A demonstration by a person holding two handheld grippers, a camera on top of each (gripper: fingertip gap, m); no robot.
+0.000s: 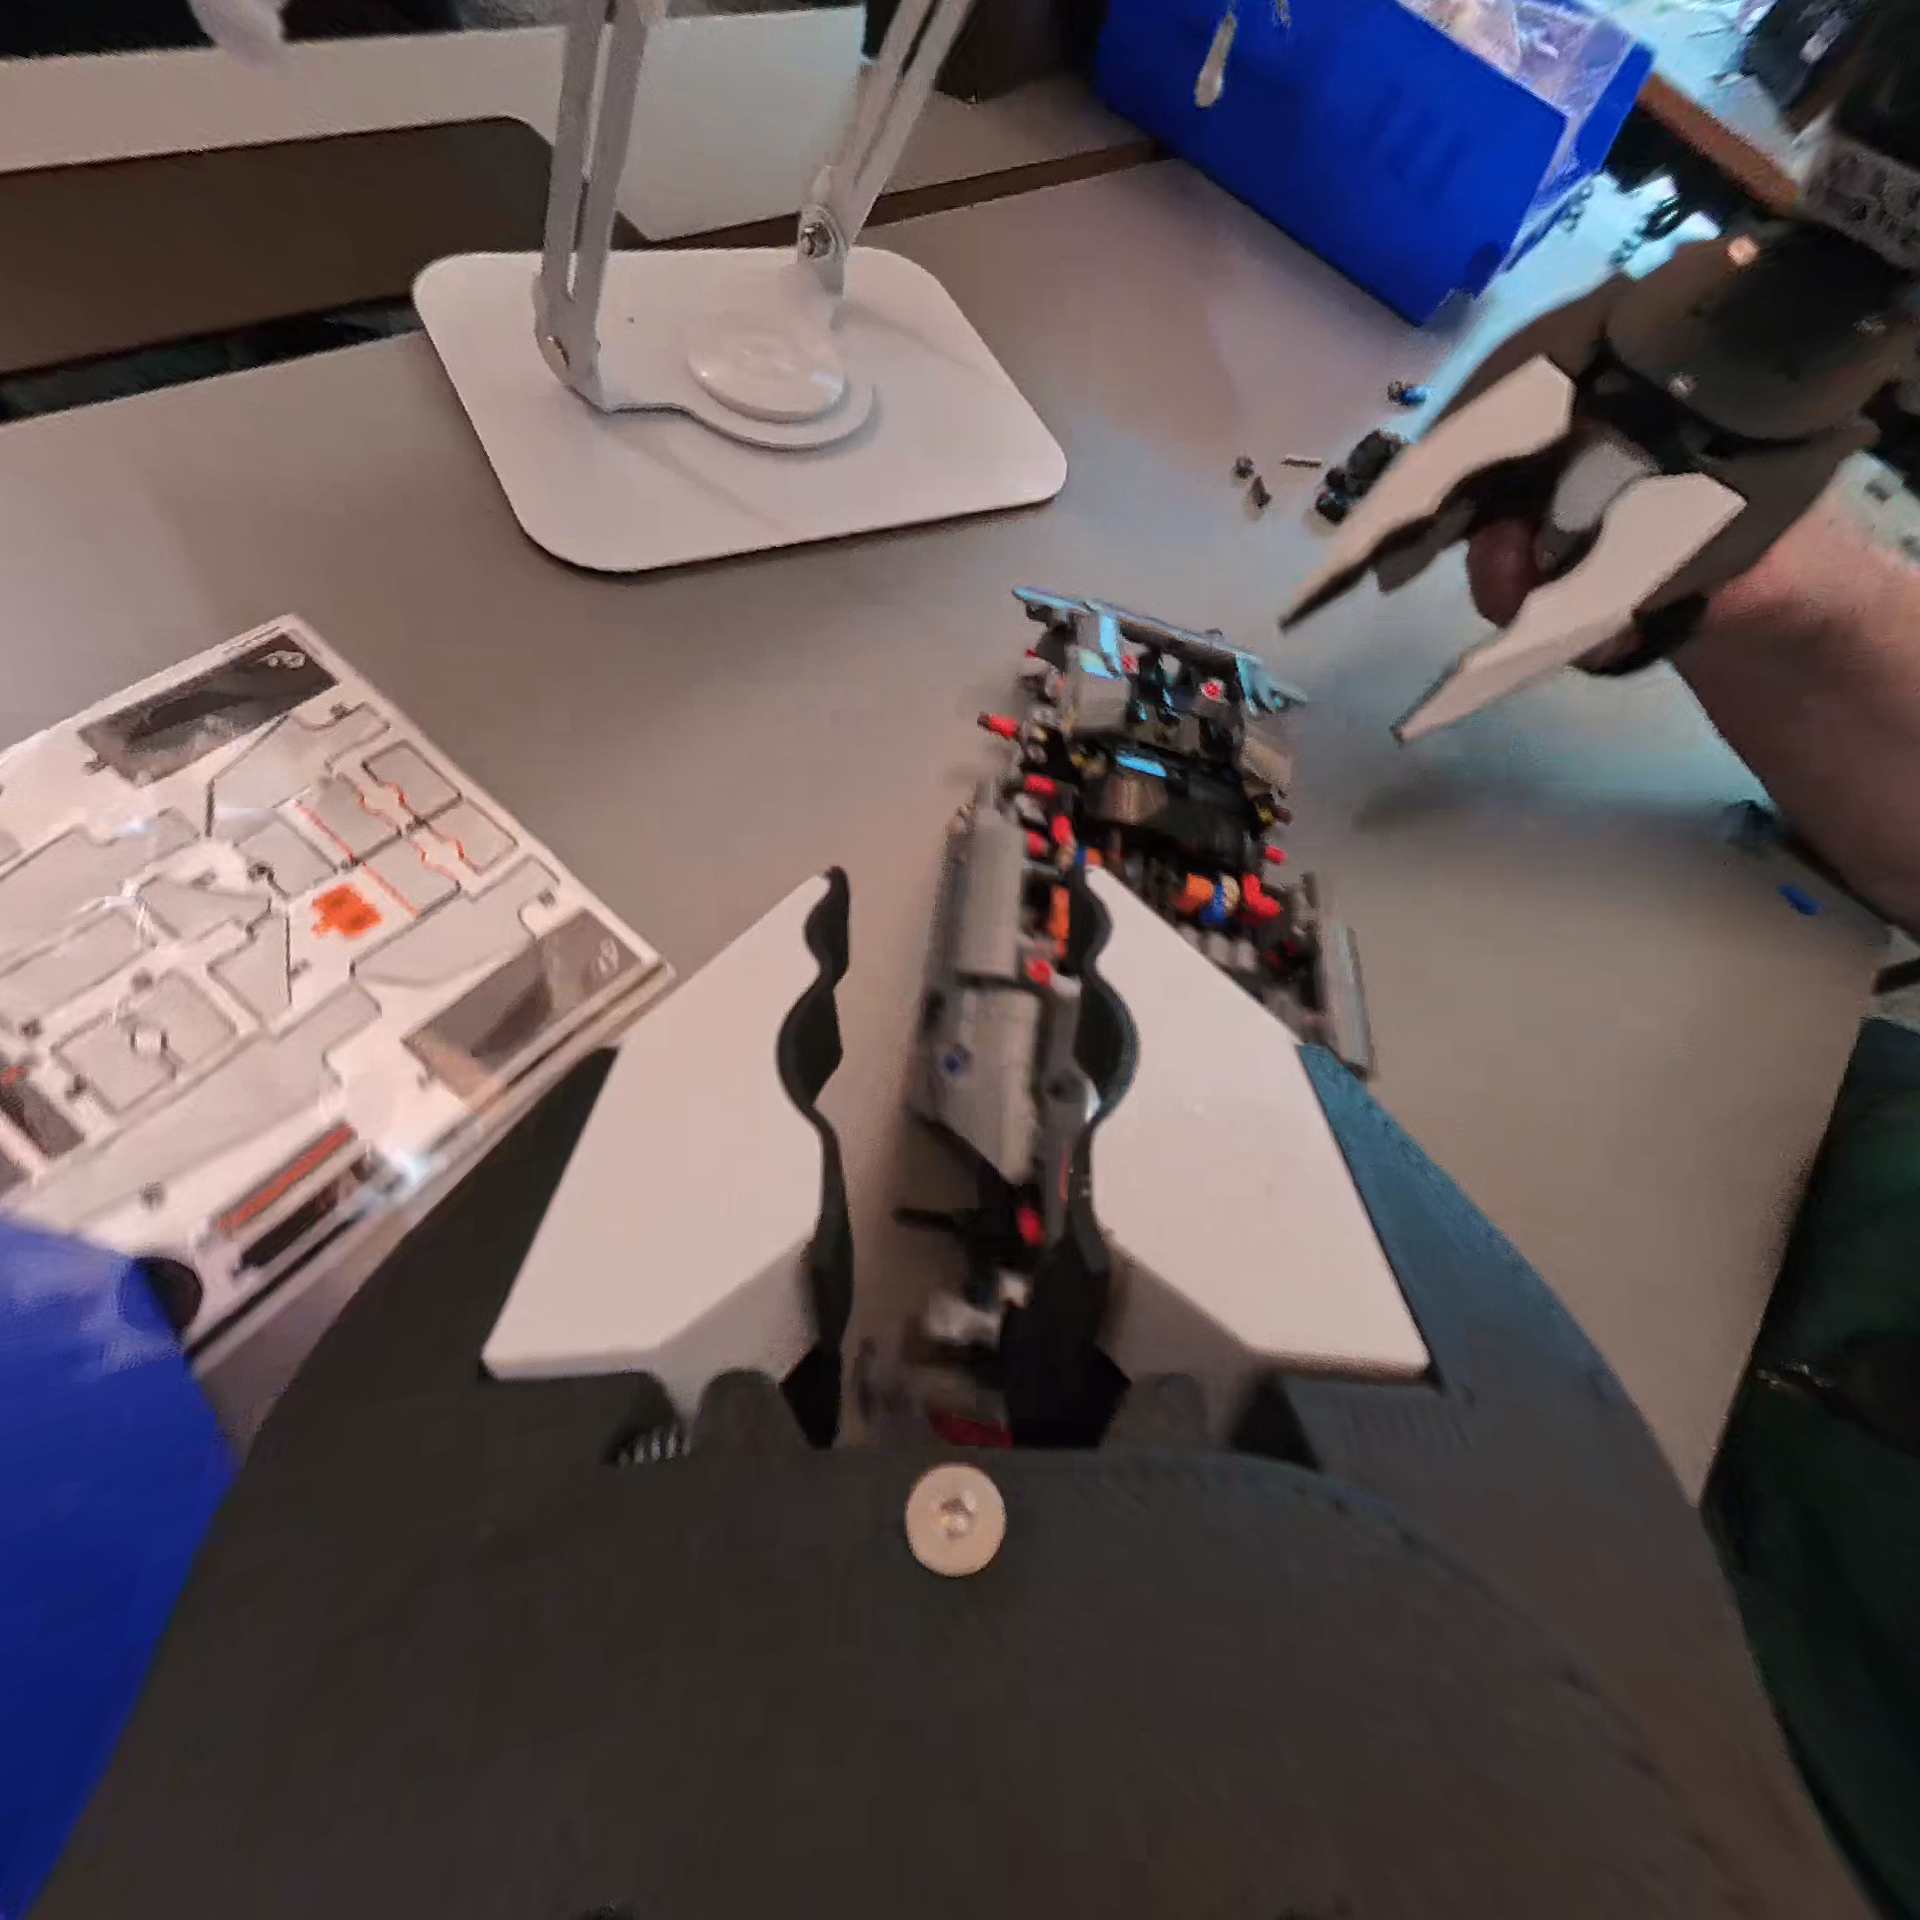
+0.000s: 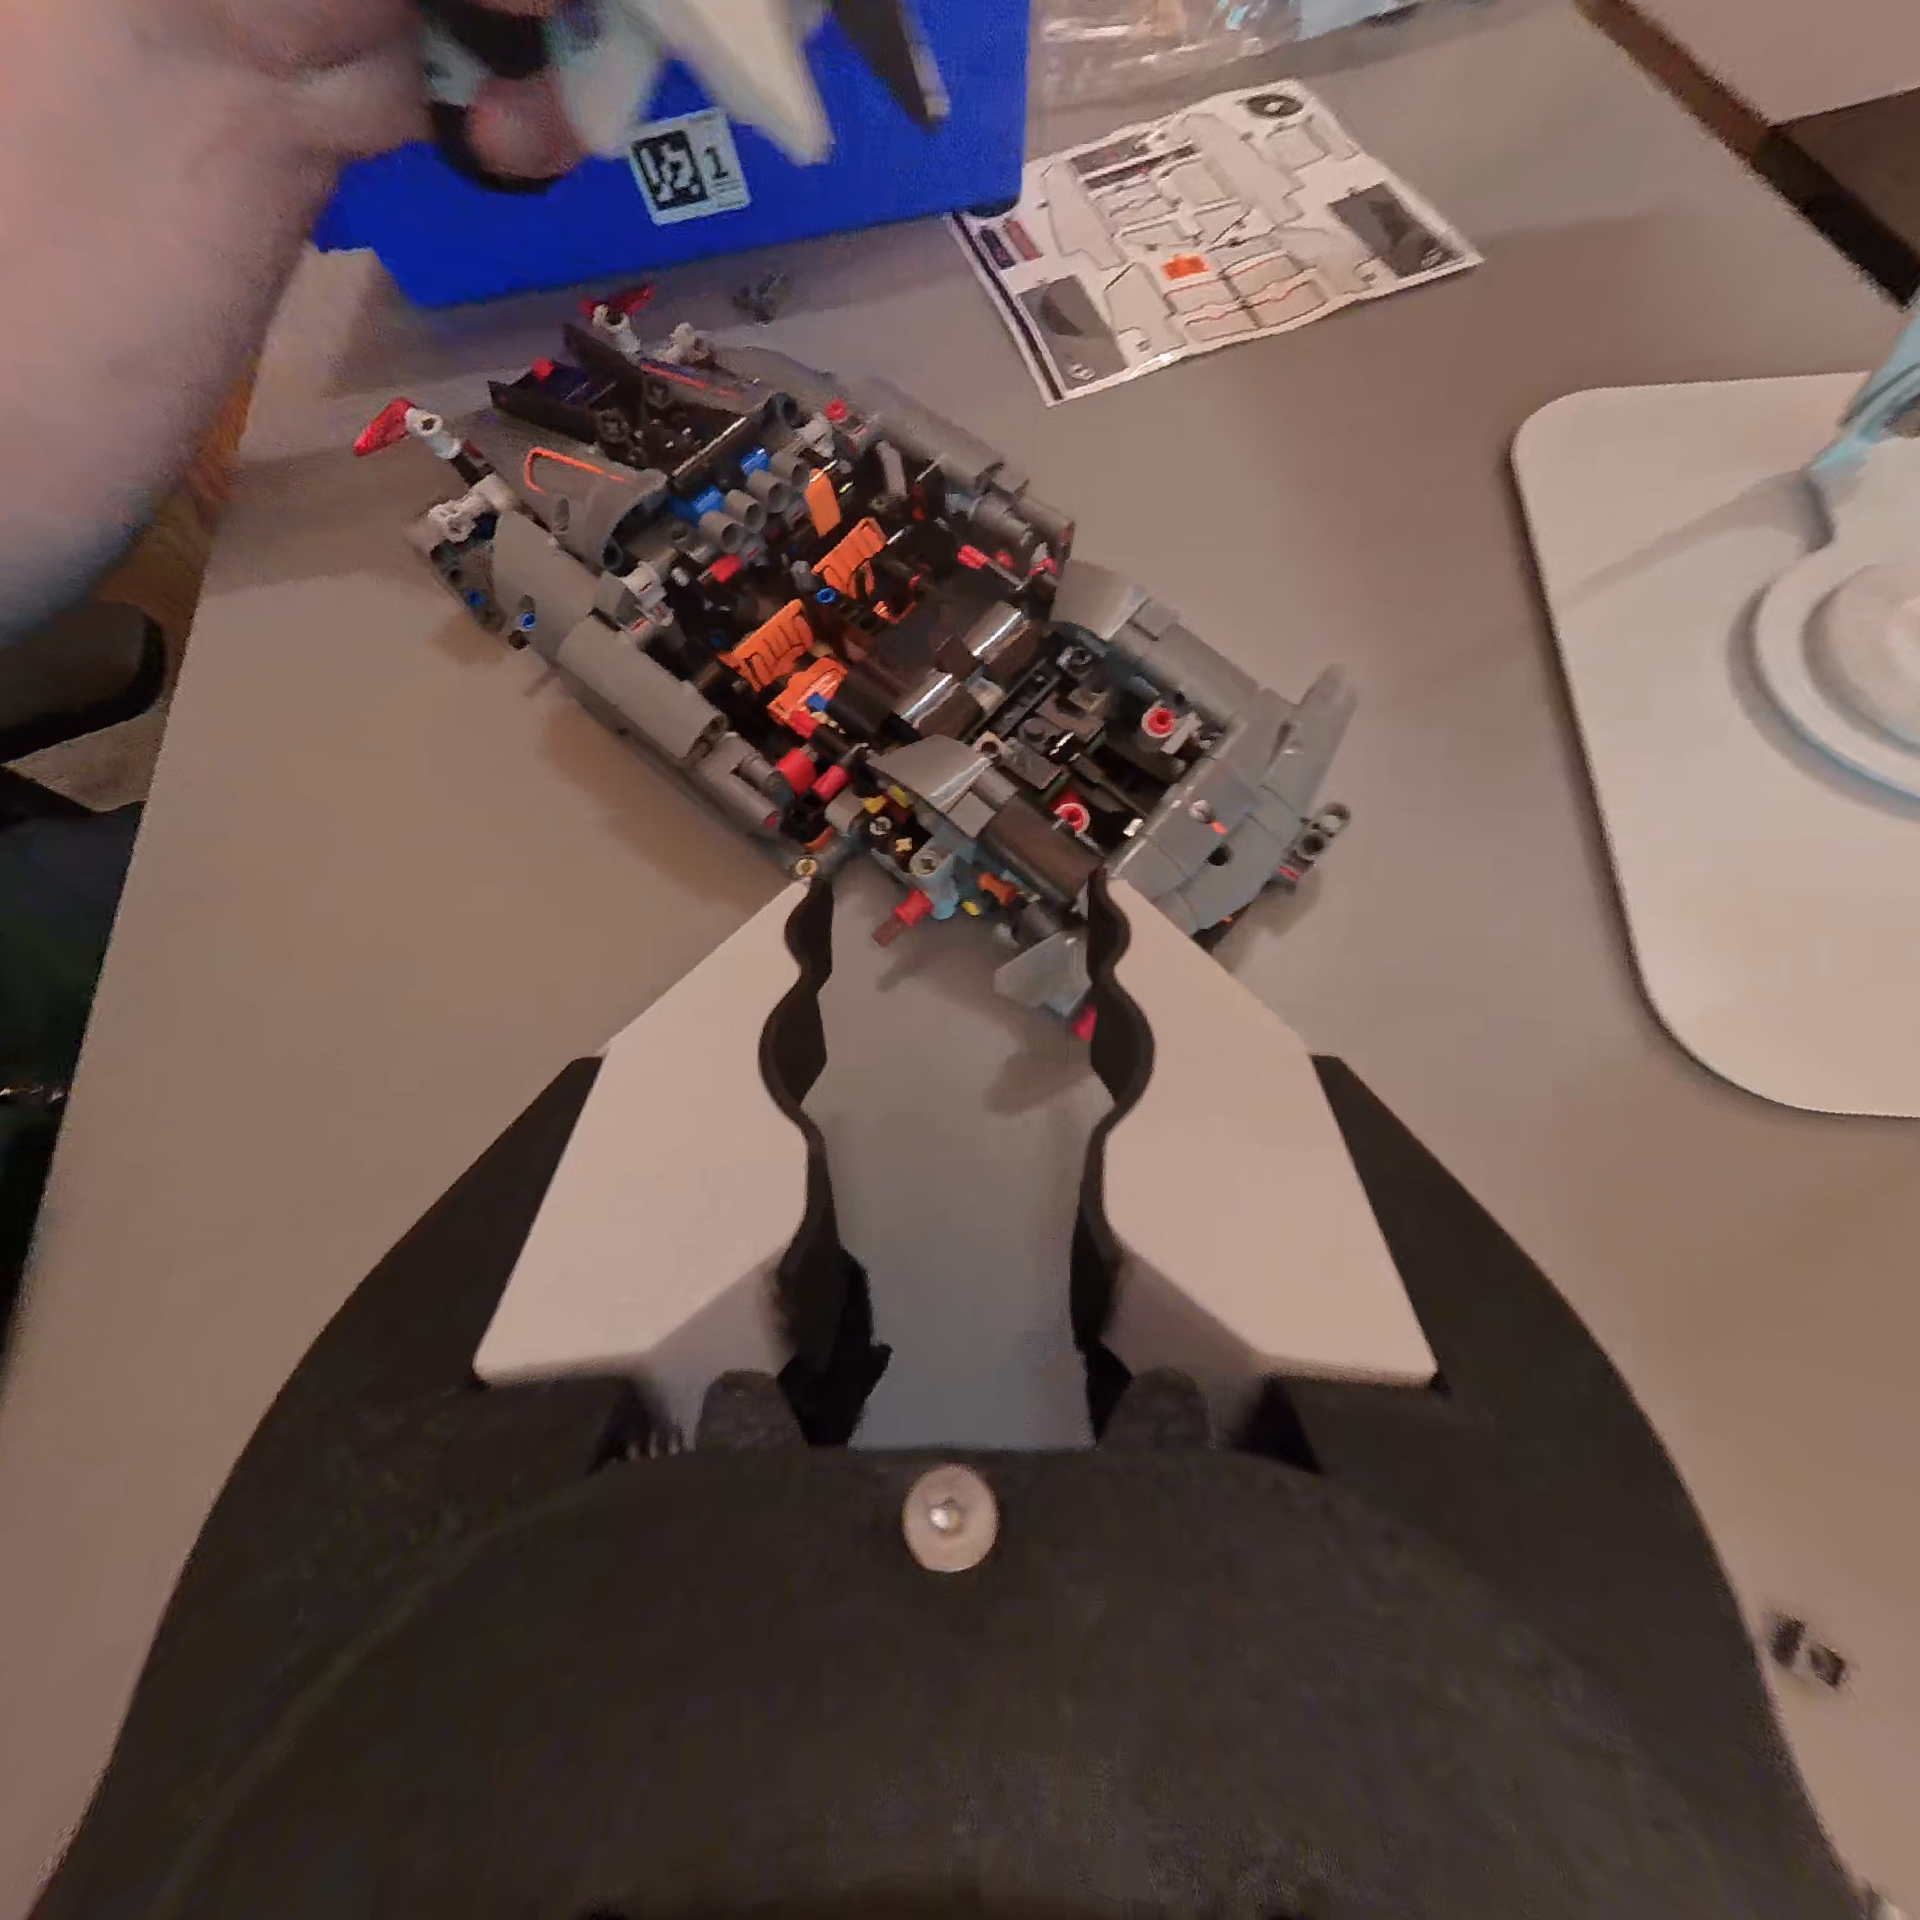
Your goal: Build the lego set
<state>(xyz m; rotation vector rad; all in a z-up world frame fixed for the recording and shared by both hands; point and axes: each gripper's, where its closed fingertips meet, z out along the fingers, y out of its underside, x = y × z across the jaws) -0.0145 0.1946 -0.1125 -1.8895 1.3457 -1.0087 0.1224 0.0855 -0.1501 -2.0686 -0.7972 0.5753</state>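
A half-built grey Lego car [image 2: 862, 644] with black, orange and red parts lies flat on the grey table, and it also shows in the left wrist view [image 1: 1143, 810]. My left gripper [image 1: 961, 894] is open and hovers over the car's near end, with one side of the car between its fingers. I cannot see it touching the car. In the right wrist view the left gripper [image 2: 878, 135] is a blur at the top. My right gripper [image 2: 956, 904] is open and empty, its tips just short of the car's near end. It also shows in the left wrist view [image 1: 1345, 681], raised at the right.
A sticker sheet [image 1: 291, 904] [image 2: 1216, 229] lies flat beside the car. A blue bin [image 2: 686, 208] stands behind the car. A white stand base [image 1: 727, 416] [image 2: 1714, 727] sits on the table. Small loose pieces [image 1: 1340, 478] lie near the right gripper. A person's arm [image 1: 1787, 727] is at the right.
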